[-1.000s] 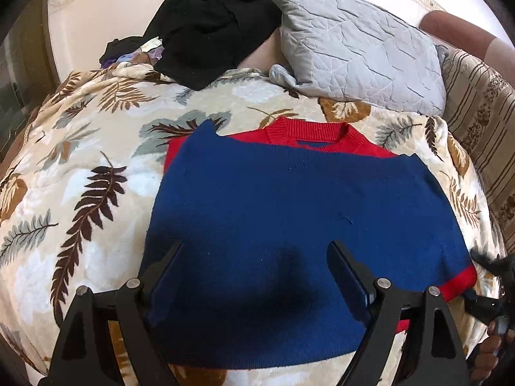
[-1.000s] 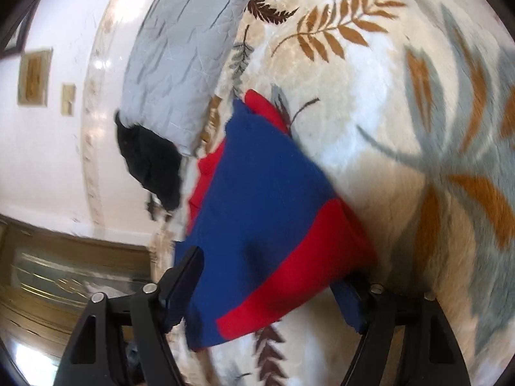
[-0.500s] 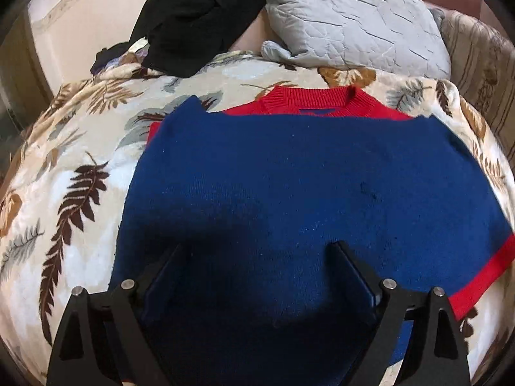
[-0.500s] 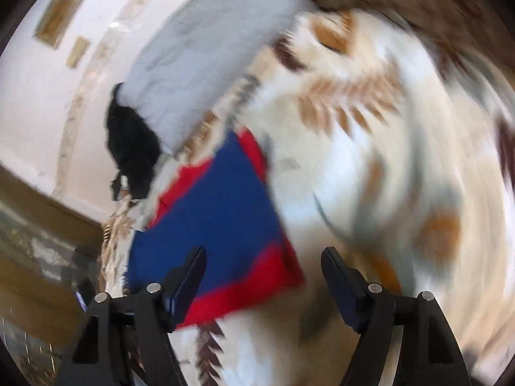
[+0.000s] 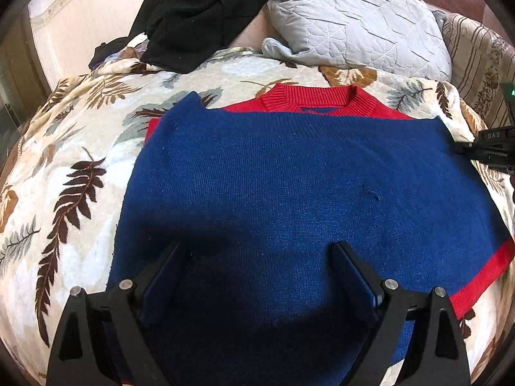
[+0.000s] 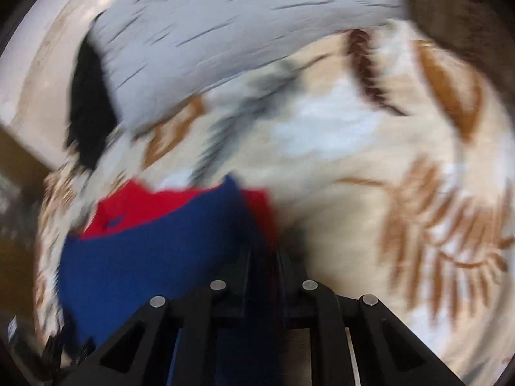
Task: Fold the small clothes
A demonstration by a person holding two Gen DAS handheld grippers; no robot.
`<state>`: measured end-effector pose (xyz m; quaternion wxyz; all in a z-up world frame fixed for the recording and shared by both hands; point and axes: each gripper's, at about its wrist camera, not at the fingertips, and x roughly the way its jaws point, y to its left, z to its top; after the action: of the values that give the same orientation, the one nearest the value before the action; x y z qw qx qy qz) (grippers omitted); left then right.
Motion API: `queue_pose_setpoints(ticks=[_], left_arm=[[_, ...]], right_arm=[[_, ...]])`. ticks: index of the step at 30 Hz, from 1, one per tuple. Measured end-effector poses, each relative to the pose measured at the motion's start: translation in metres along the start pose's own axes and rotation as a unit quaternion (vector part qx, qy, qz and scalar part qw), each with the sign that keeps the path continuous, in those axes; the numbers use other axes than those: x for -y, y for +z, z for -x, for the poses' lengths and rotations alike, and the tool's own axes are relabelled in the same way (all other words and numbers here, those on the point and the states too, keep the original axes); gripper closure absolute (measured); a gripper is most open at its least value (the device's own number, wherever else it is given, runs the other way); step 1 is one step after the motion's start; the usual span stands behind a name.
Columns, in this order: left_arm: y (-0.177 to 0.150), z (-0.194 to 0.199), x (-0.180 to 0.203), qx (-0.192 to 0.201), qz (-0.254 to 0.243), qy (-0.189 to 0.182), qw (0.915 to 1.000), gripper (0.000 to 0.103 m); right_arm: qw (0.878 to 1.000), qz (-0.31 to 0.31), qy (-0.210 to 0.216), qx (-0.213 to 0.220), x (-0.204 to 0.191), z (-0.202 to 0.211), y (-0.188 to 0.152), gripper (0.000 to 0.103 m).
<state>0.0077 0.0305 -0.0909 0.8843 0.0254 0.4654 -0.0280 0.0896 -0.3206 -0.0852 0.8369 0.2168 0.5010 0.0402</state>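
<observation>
A blue sweater with red collar and red hem lies folded on the leaf-print blanket. My left gripper is open and hovers low over its near edge, holding nothing. My right gripper is shut on the sweater's right corner; that view is blurred by motion. The right gripper's body shows at the right edge of the left wrist view, by the sweater's upper right corner.
A grey quilted pillow and a heap of black clothes lie at the back of the bed. A striped cushion is at the far right. The pillow also shows in the right wrist view.
My right gripper moved from the red hem corner up to the sweater's upper right corner and closed on it. My left gripper stayed open, shifting slightly over the near edge.
</observation>
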Motion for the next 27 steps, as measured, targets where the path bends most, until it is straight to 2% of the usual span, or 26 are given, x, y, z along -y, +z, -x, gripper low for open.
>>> queue_pose_setpoints(ticks=[1,3,4,5,6,8,11,13,15,16,17,19,20,22,23,25,27], left_arm=[[0.0,0.0,0.0,0.0,0.0,0.0,1.0,0.01],[0.0,0.0,-0.001,0.0,0.0,-0.002,1.0,0.01],[0.0,0.0,-0.001,-0.001,0.0,-0.001,1.0,0.01],[0.001,0.0,0.0,-0.002,0.0,-0.001,1.0,0.01],[0.001,0.0,-0.001,-0.003,0.001,-0.001,1.0,0.01],[0.002,0.001,-0.002,-0.007,0.002,-0.006,1.0,0.01],[0.003,0.019,-0.013,-0.009,0.026,-0.03,0.9992,0.01],[-0.003,0.042,-0.029,0.019,0.05,-0.047,0.9975,0.01],[-0.016,0.058,-0.049,0.04,0.068,-0.043,0.9959,0.01],[-0.022,0.057,-0.059,0.034,0.082,-0.036,0.9955,0.01],[-0.032,0.046,-0.073,0.008,0.1,-0.027,0.9945,0.01],[-0.044,0.018,-0.087,-0.051,0.117,-0.023,0.9915,0.012],[-0.047,0.021,-0.085,-0.024,0.099,-0.02,0.9946,0.014],[-0.046,0.023,-0.079,-0.024,0.086,-0.008,0.996,0.02],[-0.045,0.024,-0.078,-0.028,0.093,-0.007,0.9952,0.021],[-0.043,0.022,-0.079,-0.033,0.093,-0.007,0.9951,0.022],[-0.041,0.024,-0.08,-0.037,0.093,-0.011,0.9949,0.025]], right_arm=[[1.0,-0.007,0.019,-0.009,0.003,0.0,-0.002,0.084],[1.0,0.016,0.012,0.007,-0.004,0.016,-0.01,0.066],[1.0,0.02,0.014,0.02,-0.007,0.028,-0.017,0.032],[0.999,0.013,0.027,0.044,-0.009,0.043,-0.026,0.014],[0.997,0.008,0.041,0.058,-0.011,0.054,-0.034,0.014],[0.993,-0.009,0.095,0.066,-0.014,0.077,-0.057,0.014],[0.98,-0.048,0.185,0.049,-0.017,0.096,-0.109,0.014],[0.972,-0.084,0.217,0.045,-0.019,0.094,-0.139,0.014],[0.964,-0.12,0.236,0.027,-0.01,0.086,-0.173,0.014],[0.962,-0.143,0.234,0.019,-0.003,0.079,-0.187,0.014],[0.959,-0.163,0.231,0.011,0.002,0.071,-0.193,0.014],[0.949,-0.204,0.239,0.017,0.014,0.065,-0.194,0.015],[0.948,-0.211,0.238,0.026,0.016,0.065,-0.189,0.015],[0.954,-0.204,0.213,0.052,0.016,0.067,-0.173,0.016],[0.96,-0.201,0.184,0.058,0.017,0.063,-0.166,0.039],[0.963,-0.222,0.15,0.02,0.026,0.042,-0.157,0.093],[0.97,-0.204,0.129,0.03,0.018,0.049,-0.158,0.093]])
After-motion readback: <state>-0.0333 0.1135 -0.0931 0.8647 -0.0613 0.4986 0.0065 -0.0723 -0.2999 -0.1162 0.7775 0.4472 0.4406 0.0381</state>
